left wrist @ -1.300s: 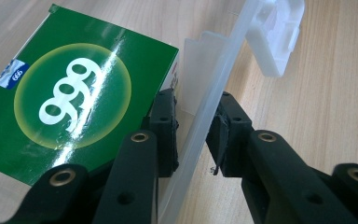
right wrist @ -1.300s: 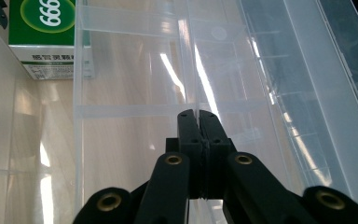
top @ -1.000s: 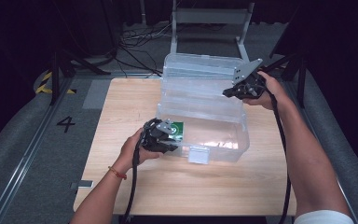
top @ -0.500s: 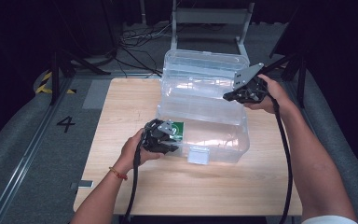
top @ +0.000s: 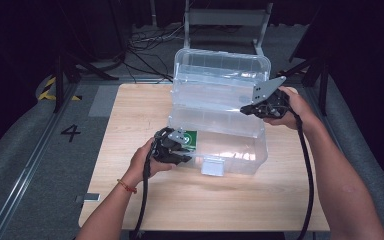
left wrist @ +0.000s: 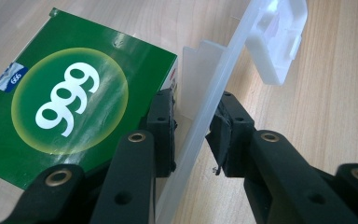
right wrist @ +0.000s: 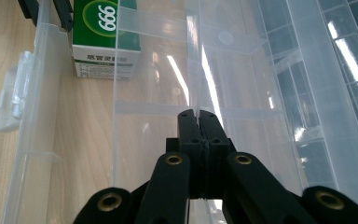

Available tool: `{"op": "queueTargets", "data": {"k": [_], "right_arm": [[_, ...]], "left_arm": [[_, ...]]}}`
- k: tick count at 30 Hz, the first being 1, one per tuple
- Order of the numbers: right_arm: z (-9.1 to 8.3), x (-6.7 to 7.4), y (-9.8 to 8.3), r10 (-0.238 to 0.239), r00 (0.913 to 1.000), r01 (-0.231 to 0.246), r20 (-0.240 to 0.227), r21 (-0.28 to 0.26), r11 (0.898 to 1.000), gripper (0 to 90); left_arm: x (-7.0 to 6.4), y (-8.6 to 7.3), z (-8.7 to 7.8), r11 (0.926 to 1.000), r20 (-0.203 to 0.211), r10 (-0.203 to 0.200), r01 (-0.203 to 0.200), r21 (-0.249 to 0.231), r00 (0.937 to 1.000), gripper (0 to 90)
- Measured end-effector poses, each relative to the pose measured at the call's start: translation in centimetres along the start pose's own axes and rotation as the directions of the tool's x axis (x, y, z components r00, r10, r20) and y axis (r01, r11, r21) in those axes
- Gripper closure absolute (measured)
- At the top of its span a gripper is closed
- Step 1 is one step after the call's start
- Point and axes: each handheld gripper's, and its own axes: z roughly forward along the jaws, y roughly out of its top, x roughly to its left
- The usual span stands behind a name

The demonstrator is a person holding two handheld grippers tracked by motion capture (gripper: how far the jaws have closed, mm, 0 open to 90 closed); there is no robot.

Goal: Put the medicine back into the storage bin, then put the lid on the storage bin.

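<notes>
I'm clamping my left tool (top: 184, 151) on the front wall of the clear plastic lidded storage box (top: 240, 155) on the table (top: 130, 115); right tool (right wrist: 198, 114), closed empty, is nudging the inner tray. Should keep the front steady, green carton (left wrist: 70, 100) inside.

Recording studio or test lab, not a home. Dark surround at all sides; light wooden bench (top: 145, 200) on grey carpeted floor (top: 35, 180). Floor number "4" (top: 70, 132) at nine o'clock, hazard tape (top: 47, 89) at ten, loose cables (top: 147, 42) and metal stand legs (top: 225, 17) at twelve.
</notes>
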Motion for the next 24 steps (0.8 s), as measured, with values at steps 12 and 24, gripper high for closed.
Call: {"op": "queueTargets", "data": {"k": [12,24], "right_arm": [[-0.2,0.8,-0.1,0.002,0.9999,-0.002,0.016,0.003,1.000,90.0],[-0.4,1.8,-0.3,-0.010,0.9999,0.010,0.012,-0.004,1.000,90.0]], "left_arm": [[0.1,-0.1,0.0,0.9998,0.008,0.001,-0.001,-0.019,1.0000,71.7],[0.1,-0.2,0.0,0.9994,0.013,-0.013,0.013,-0.030,0.9998,71.3]]}}
